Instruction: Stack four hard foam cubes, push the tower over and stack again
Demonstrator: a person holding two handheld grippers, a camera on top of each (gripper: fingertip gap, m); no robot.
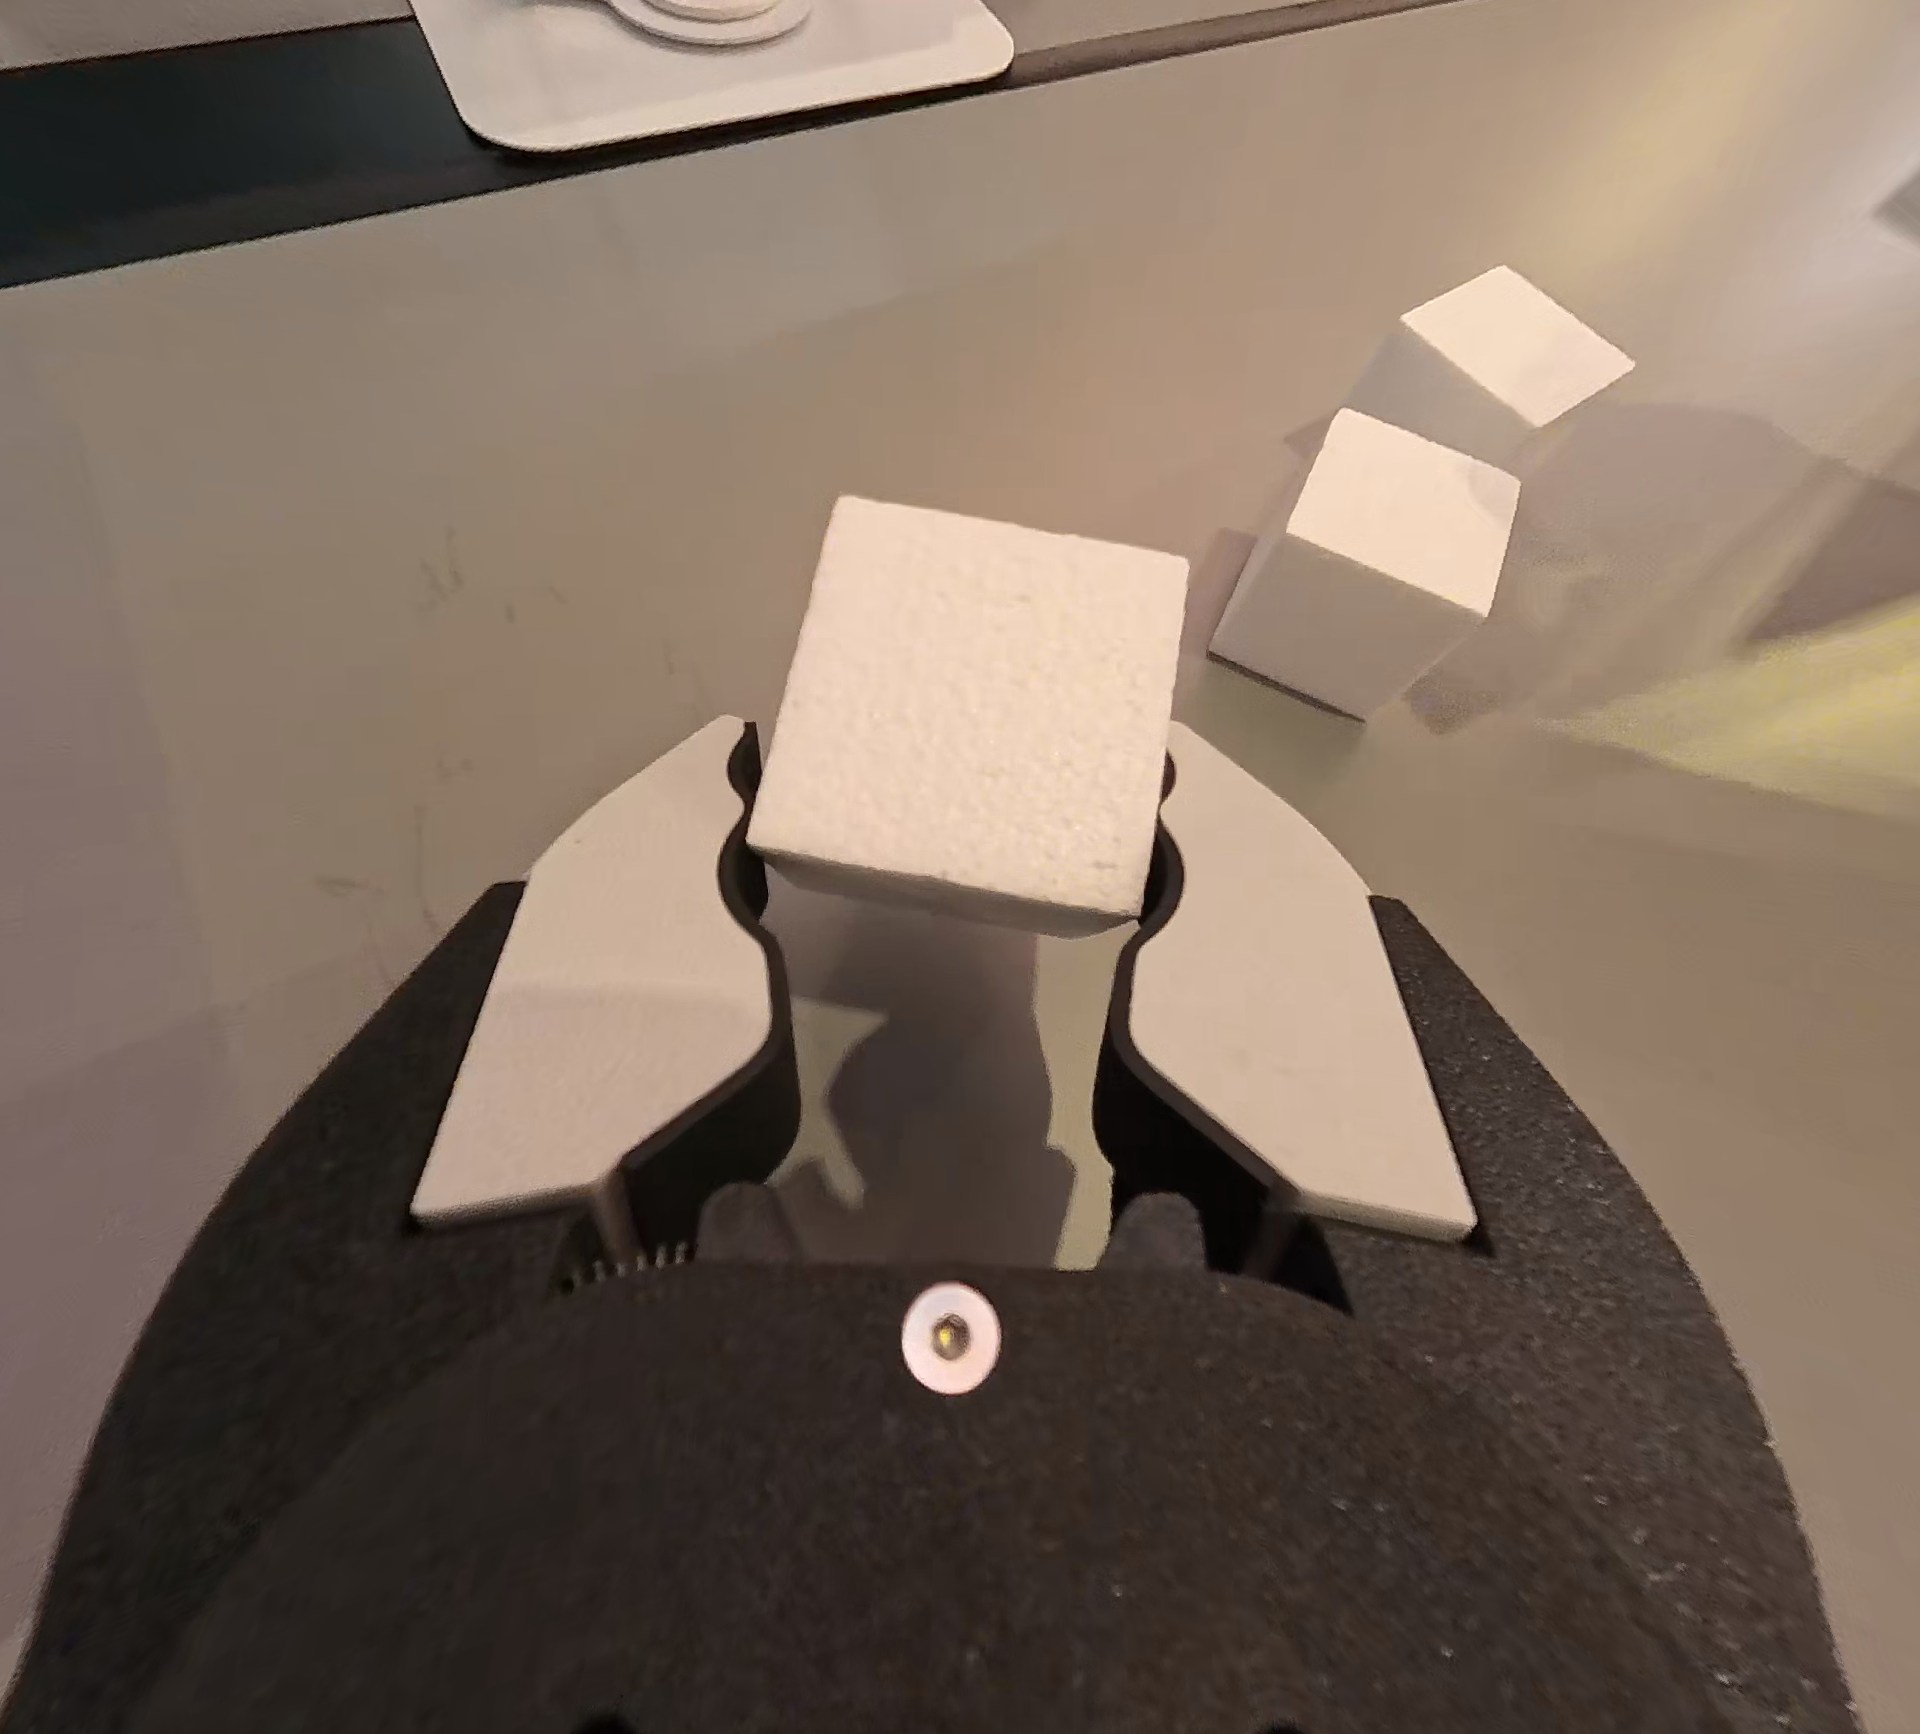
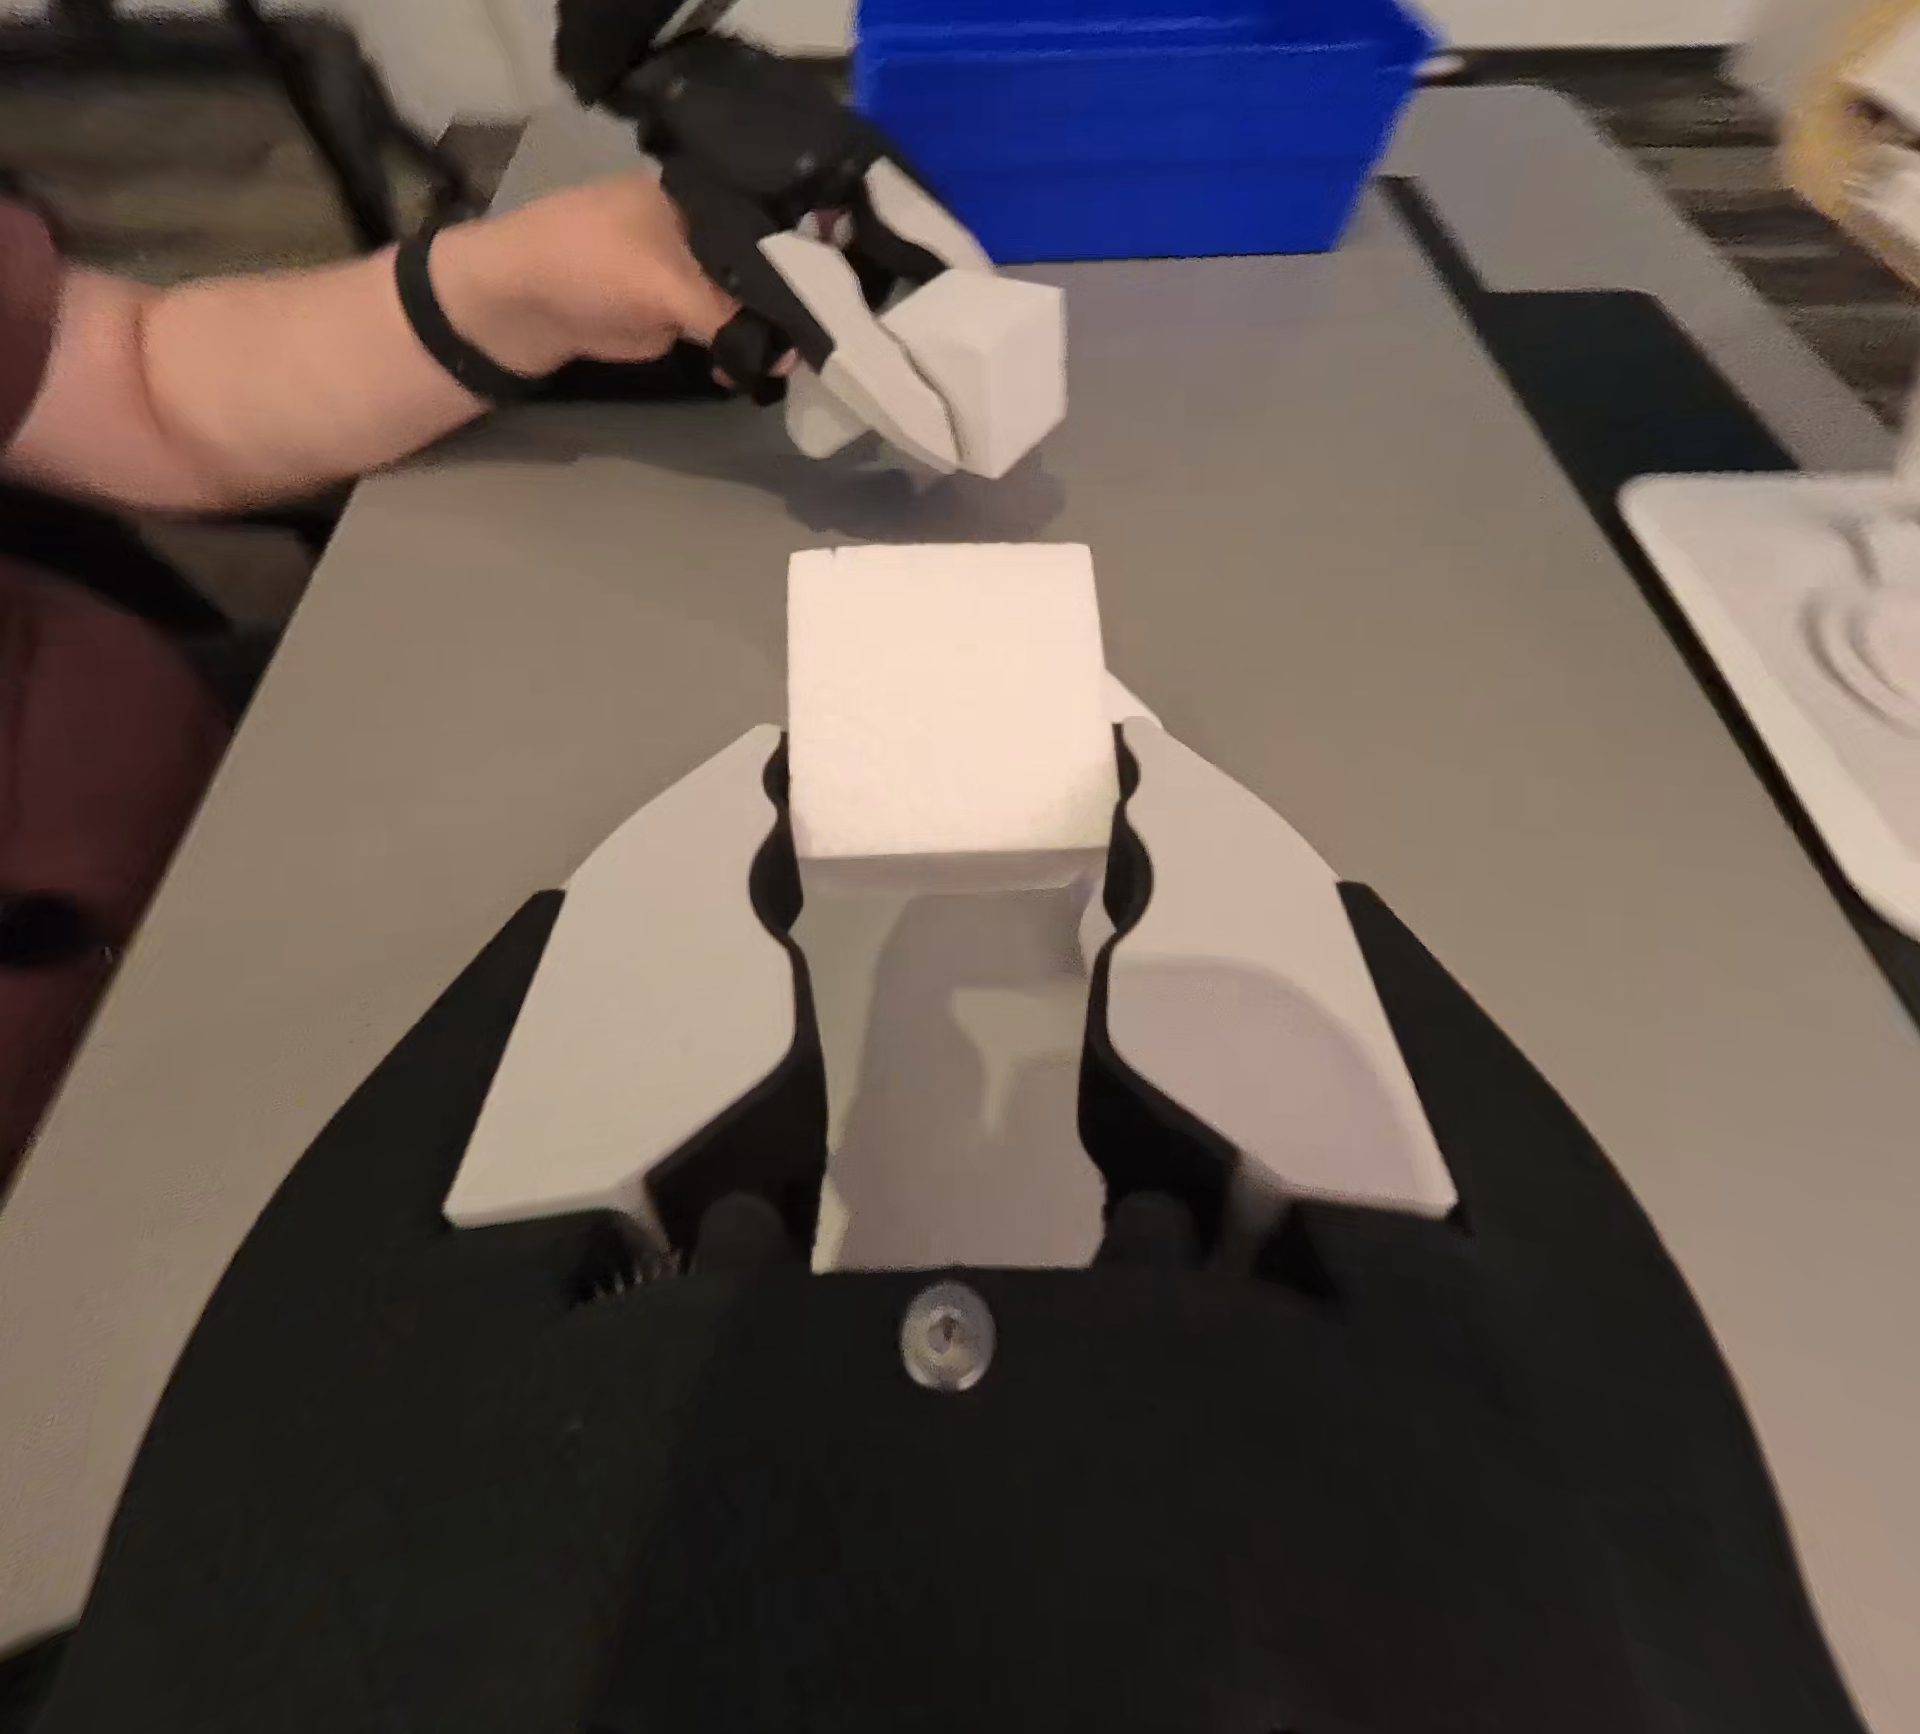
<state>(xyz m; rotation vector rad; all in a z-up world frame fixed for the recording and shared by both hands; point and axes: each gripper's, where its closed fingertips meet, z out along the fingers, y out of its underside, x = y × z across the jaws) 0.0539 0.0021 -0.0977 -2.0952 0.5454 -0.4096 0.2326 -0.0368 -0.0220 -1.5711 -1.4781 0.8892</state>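
Observation:
My left gripper [image 1: 961, 739] is shut on a white foam cube [image 1: 966, 708], held tilted just above the grey table [image 1: 416, 541]. In the right wrist view it [image 2: 935, 406] is across the table in a person's hand, with that cube [image 2: 997, 354]. My right gripper [image 2: 948, 739] is shut on a second white cube [image 2: 940, 697]. White foam [image 2: 831, 1061] shows under it, partly hidden. In the left wrist view two more white cubes, a near one [image 1: 1371, 562] and a far one [image 1: 1507, 365], are to the right. A blurred grey shape is beside them.
A blue bin [image 2: 1132, 126] stands at the far end of the table. A white stand base [image 1: 707, 22] lies on a dark strip [image 1: 208, 157] along one table edge and also shows in the right wrist view [image 2: 1766, 645]. A person's forearm [image 2: 260, 375] reaches in from the left.

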